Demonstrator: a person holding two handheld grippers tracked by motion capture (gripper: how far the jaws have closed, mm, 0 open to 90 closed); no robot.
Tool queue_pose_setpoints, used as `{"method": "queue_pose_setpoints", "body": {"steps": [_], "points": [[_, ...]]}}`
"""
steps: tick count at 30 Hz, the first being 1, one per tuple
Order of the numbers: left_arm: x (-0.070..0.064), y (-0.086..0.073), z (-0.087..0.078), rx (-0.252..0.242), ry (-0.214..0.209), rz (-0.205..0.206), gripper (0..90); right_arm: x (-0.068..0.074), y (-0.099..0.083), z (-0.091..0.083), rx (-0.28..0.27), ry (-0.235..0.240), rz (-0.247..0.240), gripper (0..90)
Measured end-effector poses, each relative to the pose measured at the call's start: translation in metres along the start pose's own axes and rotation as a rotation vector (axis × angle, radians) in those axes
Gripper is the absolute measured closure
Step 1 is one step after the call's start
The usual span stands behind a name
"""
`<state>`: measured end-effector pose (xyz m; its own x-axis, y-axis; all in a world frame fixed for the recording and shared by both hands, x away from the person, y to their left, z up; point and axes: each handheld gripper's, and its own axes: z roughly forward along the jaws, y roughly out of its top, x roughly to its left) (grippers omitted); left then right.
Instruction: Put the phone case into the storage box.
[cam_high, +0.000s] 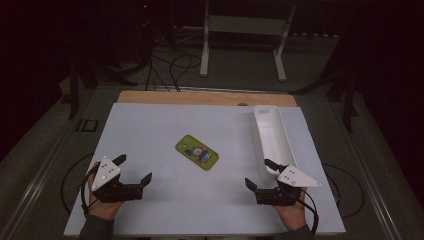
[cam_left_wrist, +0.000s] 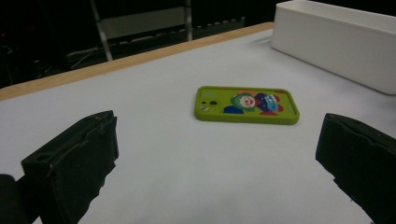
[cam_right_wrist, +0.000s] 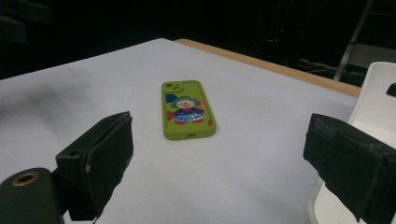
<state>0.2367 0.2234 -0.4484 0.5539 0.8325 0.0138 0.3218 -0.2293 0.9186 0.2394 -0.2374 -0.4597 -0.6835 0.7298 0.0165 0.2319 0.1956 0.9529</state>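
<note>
A long white tray (cam_high: 280, 145) lies on the bench (cam_high: 150, 130), its near end just beside the right hand-held gripper (cam_high: 261, 174). Both it and the left hand-held gripper (cam_high: 134, 168) gape wide, holding nothing. The green phone case (cam_high: 197, 152) lies flat ahead, between them.

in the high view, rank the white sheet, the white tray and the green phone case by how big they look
1. white sheet
2. white tray
3. green phone case
The gaps are plain, so nearness to the camera does not blur the order.

Dim room, dark surroundings; the white table (cam_high: 150, 200) is evenly lit, pictures slightly soft.
</note>
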Motion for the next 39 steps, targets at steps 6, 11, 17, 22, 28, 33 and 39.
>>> {"method": "queue_pose_setpoints", "body": {"steps": [6, 11, 17, 22, 28, 33, 39], "points": [[-0.001, 0.009, 0.012, 0.002, -0.021, -0.008, 0.0, -0.001, 0.000, 0.000, -0.002, -0.001, 0.007, 8.3], [-0.003, 0.011, 0.020, 0.005, -0.034, -0.005, 0.0, -0.002, 0.000, 0.001, -0.001, 0.000, 0.015, 8.3], [-0.005, 0.014, 0.027, 0.014, -0.039, -0.003, 0.0, -0.002, 0.000, 0.001, -0.001, 0.001, 0.016, 8.3], [-0.007, 0.017, 0.035, 0.020, -0.042, 0.011, 0.0, -0.003, 0.000, 0.002, 0.001, 0.000, 0.018, 8.3], [-0.010, 0.021, 0.045, 0.038, -0.058, 0.023, 0.0, -0.003, 0.000, 0.002, 0.001, -0.002, 0.017, 8.3], [-0.013, 0.024, 0.054, 0.047, -0.074, 0.028, 0.0, -0.003, 0.000, 0.002, 0.001, -0.002, 0.020, 8.3], [-0.017, 0.026, 0.064, 0.049, -0.079, 0.038, 0.0, -0.003, 0.000, 0.003, 0.003, -0.003, 0.013, 8.3]]}}
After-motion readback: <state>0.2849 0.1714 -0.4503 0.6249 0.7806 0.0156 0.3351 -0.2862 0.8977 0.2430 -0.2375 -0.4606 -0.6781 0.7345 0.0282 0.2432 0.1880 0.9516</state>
